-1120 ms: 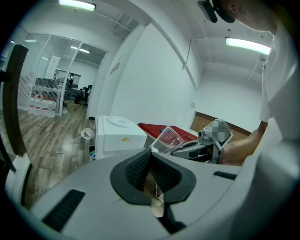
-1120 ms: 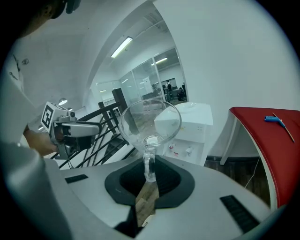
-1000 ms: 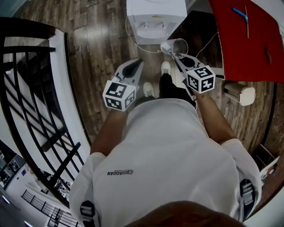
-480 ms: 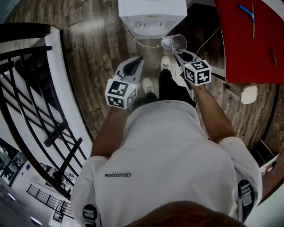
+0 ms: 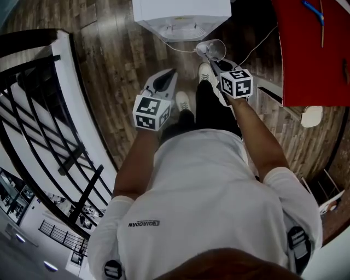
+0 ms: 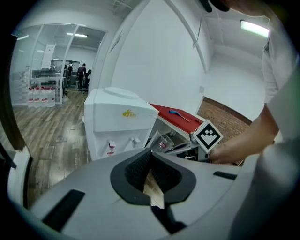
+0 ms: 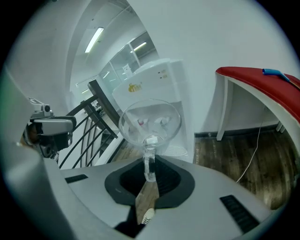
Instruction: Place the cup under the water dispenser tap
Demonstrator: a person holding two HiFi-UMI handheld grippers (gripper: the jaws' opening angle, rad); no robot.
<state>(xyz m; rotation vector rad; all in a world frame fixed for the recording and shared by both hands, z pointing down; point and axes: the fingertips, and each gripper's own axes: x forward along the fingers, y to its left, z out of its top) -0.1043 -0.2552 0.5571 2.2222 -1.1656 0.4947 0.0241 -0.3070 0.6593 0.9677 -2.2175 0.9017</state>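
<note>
A clear cup (image 5: 212,49) with a handle hangs tilted in front of my right gripper (image 5: 211,61), which is shut on that handle. In the right gripper view the cup (image 7: 150,122) fills the middle, its handle pinched between the pads of the gripper (image 7: 149,168). The white water dispenser (image 5: 180,13) stands on the floor just beyond it, and its taps (image 6: 111,146) show in a recess on its front. My left gripper (image 5: 167,78) is lower left of the cup, shut and empty. From the left gripper (image 6: 150,157) view, the cup (image 6: 164,142) is right of the dispenser (image 6: 119,124).
A red-topped table (image 5: 311,49) stands right of the dispenser, with a cable (image 5: 257,44) trailing on the wooden floor beneath. A black railing (image 5: 38,109) runs along the left. The person's shoes (image 5: 203,82) stand right behind the cup.
Both grippers have sunk and moved closer to the dispenser. The cup stays in the right gripper, now nearer the dispenser's front.
</note>
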